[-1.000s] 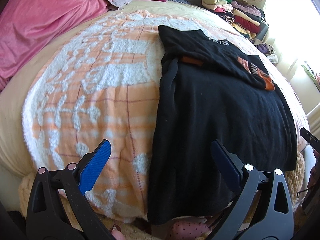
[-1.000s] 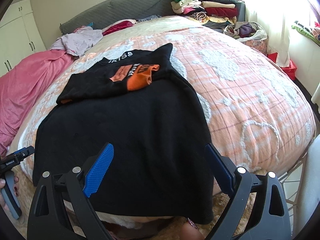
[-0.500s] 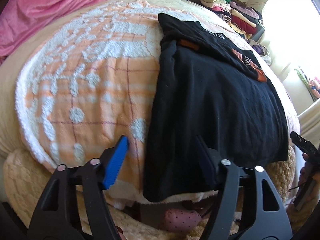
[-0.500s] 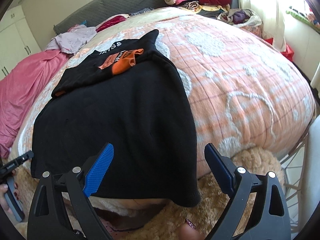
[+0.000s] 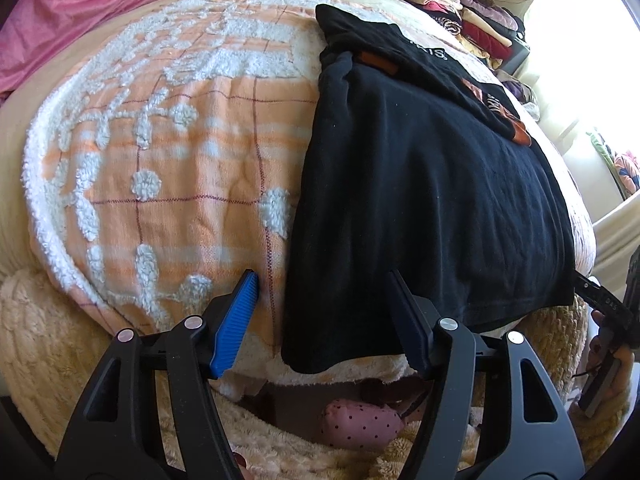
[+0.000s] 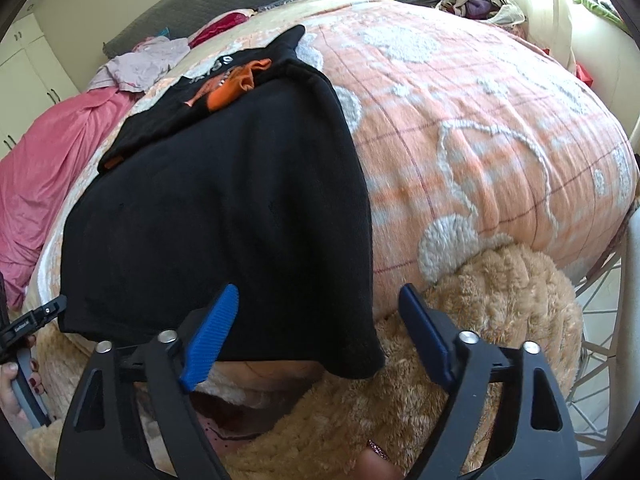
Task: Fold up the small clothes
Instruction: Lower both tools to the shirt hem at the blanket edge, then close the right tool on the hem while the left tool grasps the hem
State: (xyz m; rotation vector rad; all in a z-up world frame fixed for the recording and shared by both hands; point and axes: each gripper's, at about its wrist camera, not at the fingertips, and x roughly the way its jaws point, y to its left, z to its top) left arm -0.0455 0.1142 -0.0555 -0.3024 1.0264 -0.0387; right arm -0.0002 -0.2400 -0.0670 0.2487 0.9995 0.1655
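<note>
left gripper: jaws parted and not gripping; they straddle the near left corner of the black t-shirt's hem, one blue pad over the blanket, the other over the cloth, neither seen pressing it.
right gripper: jaws closing, not yet clamped; the near right corner of the hem lies between them, where it droops over the bed's edge.
black t-shirt: spread flat on the bed, hem toward the person, its far end already turned back so that an orange print and white lettering show.
blanket: peach with white tufted pattern, under the shirt; a tan fleecy throw hangs just below the hem.
around: pink sheet at the far left, a stack of folded clothes at the far right corner of the bed.
step in hand: by my reading, taking hold of both hem corners for the next fold.
next move: likely pinch each corner through every layer, avoid catching the blanket or throw, then lift evenly and carry the hem toward the far end.
</note>
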